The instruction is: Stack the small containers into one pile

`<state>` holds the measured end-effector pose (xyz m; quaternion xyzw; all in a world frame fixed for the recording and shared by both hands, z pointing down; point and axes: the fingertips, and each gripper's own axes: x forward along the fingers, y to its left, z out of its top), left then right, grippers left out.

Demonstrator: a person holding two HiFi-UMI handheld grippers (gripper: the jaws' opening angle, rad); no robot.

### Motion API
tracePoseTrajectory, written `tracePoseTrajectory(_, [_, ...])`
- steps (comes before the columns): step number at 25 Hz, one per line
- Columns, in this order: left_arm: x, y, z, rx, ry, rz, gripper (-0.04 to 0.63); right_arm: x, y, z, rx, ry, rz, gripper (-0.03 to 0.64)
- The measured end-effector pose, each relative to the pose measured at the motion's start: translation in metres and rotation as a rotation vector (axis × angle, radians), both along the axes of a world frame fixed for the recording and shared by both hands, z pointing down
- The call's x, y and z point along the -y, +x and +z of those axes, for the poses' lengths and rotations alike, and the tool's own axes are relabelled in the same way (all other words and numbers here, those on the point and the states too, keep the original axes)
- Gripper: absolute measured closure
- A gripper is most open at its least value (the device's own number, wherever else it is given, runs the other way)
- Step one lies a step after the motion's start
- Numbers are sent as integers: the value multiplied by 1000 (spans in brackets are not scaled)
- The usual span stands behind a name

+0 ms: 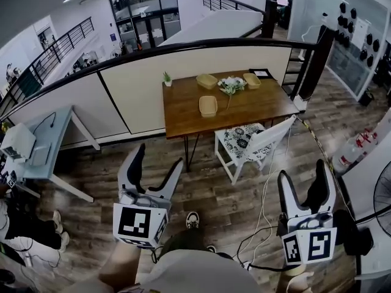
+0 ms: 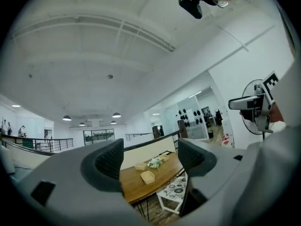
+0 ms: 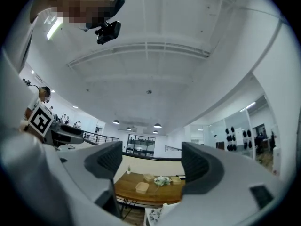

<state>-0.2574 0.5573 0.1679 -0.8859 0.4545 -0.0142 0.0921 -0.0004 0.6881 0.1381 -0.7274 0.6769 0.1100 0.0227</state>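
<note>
Three small tan containers sit apart on the wooden table: one near the middle, one at the back, one at the back right. Both grippers are far from the table, held over the floor. My left gripper is open with nothing between its fingers; in its own view the middle container shows between the jaws, far off. My right gripper is also open and empty; the same container appears small and distant in its view.
A bunch of white flowers lies among the containers, with a small potted plant at the table's back left corner. A white chair stands at the table's front. A grey desk is at left, cables cross the floor, and a fan stands at right.
</note>
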Motion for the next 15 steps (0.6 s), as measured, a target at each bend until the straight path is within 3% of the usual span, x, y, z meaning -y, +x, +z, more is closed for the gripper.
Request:
tracePoseTrajectory(8, [28, 11, 17, 22, -15, 9, 244, 35, 7, 24, -11, -43, 1, 232])
tracePoseTrajectory(15, [91, 17, 27, -3, -45, -11, 244, 95, 21, 35, -27, -77, 2, 230])
